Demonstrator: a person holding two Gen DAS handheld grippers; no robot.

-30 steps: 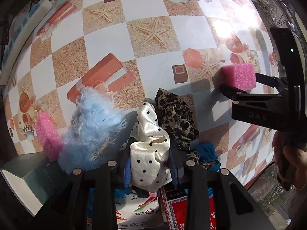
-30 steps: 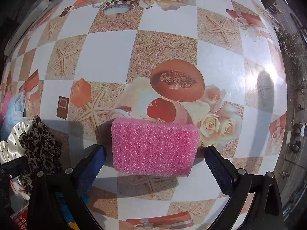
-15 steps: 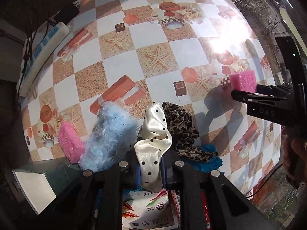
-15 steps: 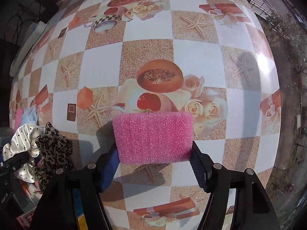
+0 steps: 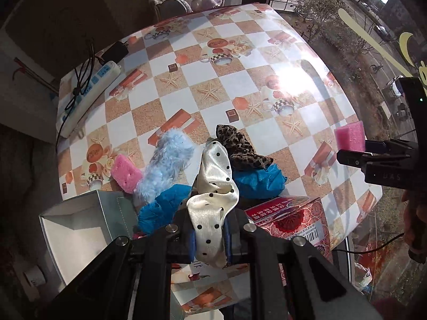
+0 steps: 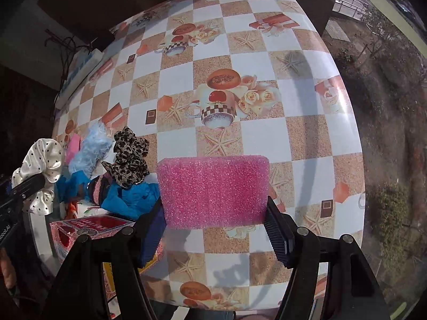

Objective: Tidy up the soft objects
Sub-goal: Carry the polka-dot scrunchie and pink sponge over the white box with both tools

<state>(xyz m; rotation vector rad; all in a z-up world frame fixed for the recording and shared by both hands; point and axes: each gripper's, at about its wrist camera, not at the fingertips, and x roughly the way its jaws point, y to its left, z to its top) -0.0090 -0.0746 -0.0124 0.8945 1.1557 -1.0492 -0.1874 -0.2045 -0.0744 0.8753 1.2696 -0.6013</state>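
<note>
My left gripper (image 5: 209, 236) is shut on a white polka-dot scrunchie (image 5: 213, 194) and holds it well above the table; it also shows in the right wrist view (image 6: 40, 170). My right gripper (image 6: 214, 221) is shut on a pink sponge (image 6: 213, 189), lifted off the table; the sponge shows at the right of the left wrist view (image 5: 349, 136). On the table lie a leopard scrunchie (image 5: 240, 149), a fluffy light-blue scrunchie (image 5: 165, 160), blue cloths (image 5: 256, 178) and a second pink sponge (image 5: 125, 173).
An open grey box (image 5: 80, 229) stands at the near left. A red patterned box (image 5: 288, 218) sits at the near table edge. A white power strip (image 5: 88, 96) with cables lies at the far left. The checkered tablecloth (image 5: 240, 80) ends near a window on the right.
Both grippers have risen high above the table. The left one closed on and lifted the polka-dot scrunchie; the right one closed on and lifted the pink sponge.
</note>
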